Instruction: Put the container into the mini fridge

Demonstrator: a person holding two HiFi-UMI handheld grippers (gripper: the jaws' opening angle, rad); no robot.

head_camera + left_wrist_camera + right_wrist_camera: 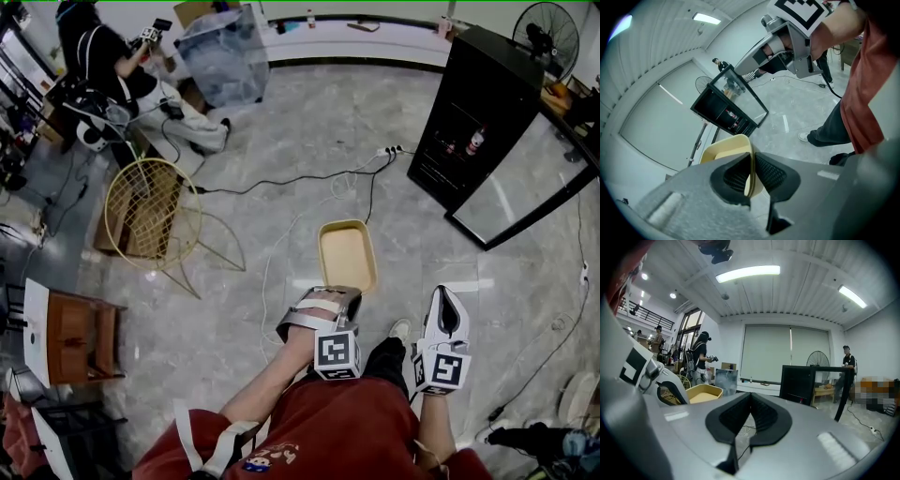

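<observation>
Container (347, 255) is held above the floor (281, 122), short of the mini fridge (483, 112). Fridge door (525, 186) is open. My left gripper (326, 294) has its fingers (733, 174) clamped on the container's near rim. My right gripper (444, 298) is just beside it, on the fridge side, with fingers together and nothing between.

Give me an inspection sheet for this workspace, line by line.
Surface: grey tiled floor.
Job's things: yellow container held over the floor; black mini fridge ahead right, door open.
Clutter: wire chair, wooden side table.
Grippers: left gripper jaws shut on container's rim; right gripper jaws together, empty.
Cables: black and white cables run to a power strip near the fridge.
Surroundings: a person, standing fan, clear bin.
</observation>
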